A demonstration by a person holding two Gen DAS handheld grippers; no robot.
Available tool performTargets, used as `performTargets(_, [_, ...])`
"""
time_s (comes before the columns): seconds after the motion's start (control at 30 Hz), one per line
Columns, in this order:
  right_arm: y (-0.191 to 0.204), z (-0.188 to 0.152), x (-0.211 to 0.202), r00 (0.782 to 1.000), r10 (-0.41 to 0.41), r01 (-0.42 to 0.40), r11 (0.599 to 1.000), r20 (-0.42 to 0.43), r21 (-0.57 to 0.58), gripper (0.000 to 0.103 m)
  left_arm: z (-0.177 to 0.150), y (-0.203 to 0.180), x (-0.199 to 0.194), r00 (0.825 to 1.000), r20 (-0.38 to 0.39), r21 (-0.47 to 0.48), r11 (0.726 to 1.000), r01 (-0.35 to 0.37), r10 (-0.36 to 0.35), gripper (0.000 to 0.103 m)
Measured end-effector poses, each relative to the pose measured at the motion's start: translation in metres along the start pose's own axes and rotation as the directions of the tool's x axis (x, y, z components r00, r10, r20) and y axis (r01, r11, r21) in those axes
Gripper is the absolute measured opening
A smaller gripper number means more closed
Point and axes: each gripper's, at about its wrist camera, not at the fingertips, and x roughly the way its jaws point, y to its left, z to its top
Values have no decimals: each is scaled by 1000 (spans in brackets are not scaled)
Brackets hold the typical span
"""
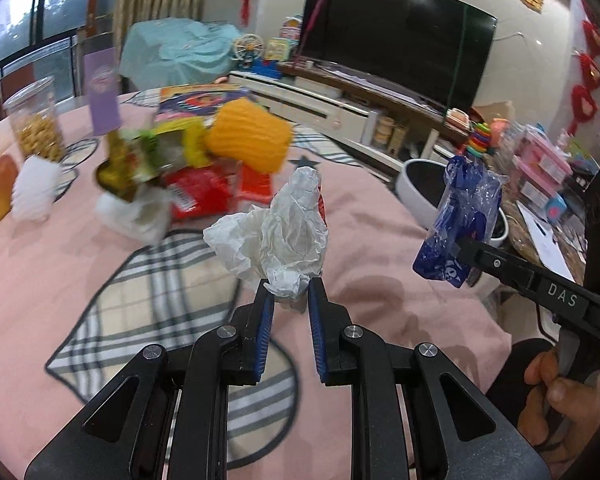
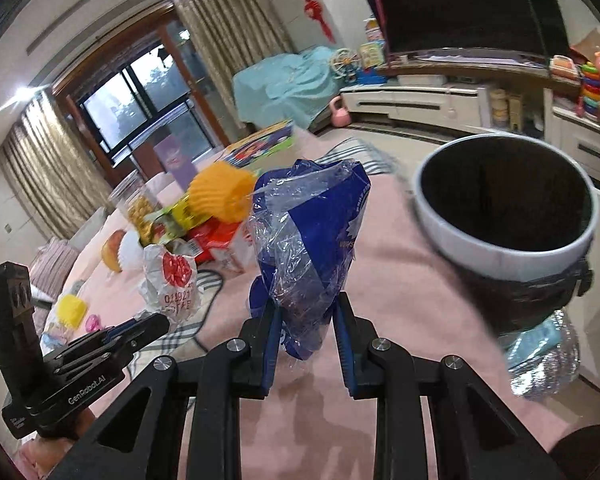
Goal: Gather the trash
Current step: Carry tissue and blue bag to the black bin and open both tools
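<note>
While both tools carry litter above a pink tablecloth [image 1: 380, 216], the risk lies in the loose holds: the left gripper [image 1: 289, 286] pinches only the lower tail of a crumpled white paper wrapper [image 1: 276, 232], at centre frame in the left wrist view, and a quick swing could shake it free onto the cloth. The right gripper [image 2: 305, 312] is clamped on a blue-and-clear plastic bag [image 2: 306, 248], centre frame in its own view, which billows well above the jaws; judging from that, the slack film could catch the rim of the white bin [image 2: 504, 256] at right of frame or slip out short of it. The bin's dark mouth stands open near the bag, slightly right of the tool's line. Motion blur softens the table clutter, so the far details are uncertain. More rubbish waits at left of both frames: a red packet [image 1: 204, 192], a green-and-yellow wrapper [image 1: 156, 152] and paper cupcake liners [image 1: 34, 188]. The right tool reaches in from the right edge of the left wrist view, angled up-left, the person's hand [image 1: 560, 396] wrapped on its handle at lower right. The left tool points forward, roughly level, over the plaid print.
</note>
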Motion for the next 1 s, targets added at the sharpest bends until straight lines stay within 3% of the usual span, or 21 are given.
performTargets(0.67, [-89,34,-29,988,-147,141,985,47,99,26,44,-97,46,994,-26,156,981,112,-109,17])
performTargets(1.0, [-128,53,-24,984,-174,169,978,33,119,26,66,-136,70,989,-40,212,966,150,-144,17])
